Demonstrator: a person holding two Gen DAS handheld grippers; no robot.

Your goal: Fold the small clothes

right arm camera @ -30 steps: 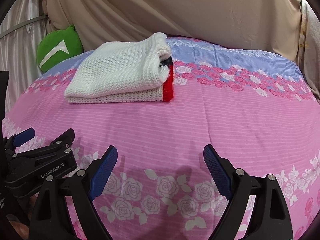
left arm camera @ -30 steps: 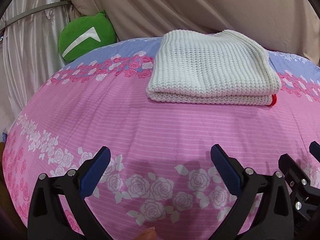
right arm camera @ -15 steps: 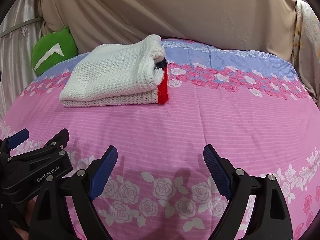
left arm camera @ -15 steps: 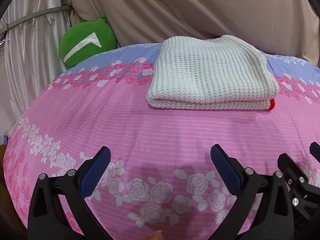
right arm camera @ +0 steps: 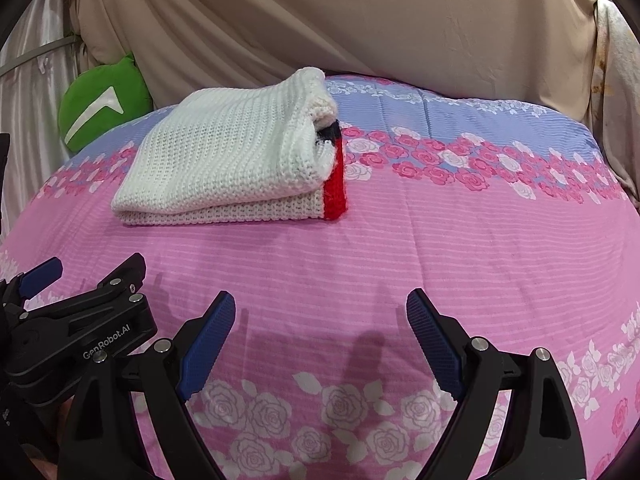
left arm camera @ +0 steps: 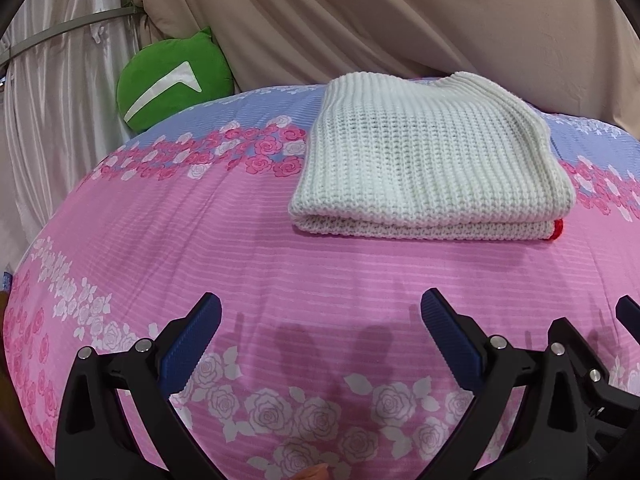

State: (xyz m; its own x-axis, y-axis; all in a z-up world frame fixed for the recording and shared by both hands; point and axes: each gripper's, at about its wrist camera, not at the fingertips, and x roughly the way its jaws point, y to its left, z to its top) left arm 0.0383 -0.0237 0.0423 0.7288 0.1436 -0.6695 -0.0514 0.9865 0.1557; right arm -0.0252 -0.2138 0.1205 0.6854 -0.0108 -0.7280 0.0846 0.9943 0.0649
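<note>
A white knitted garment lies folded flat on the pink floral bedsheet, a red edge showing at its right end. From the right wrist view the same folded garment sits at the far left, with a red and dark band at its open end. My left gripper hovers open over bare sheet, well short of the garment. Just as empty and open, my right gripper hangs near the sheet's front. The left gripper's body shows beside it on the left.
A green cushion with a white mark leans at the back left against beige draped fabric. A pale curtain hangs at the left. The bedsheet stretches right of the garment, blue-banded at the back.
Both grippers have tilted or drawn back slightly, so the folded garment sits a little lower in both views. The garment itself has not moved, and both grippers stay open.
</note>
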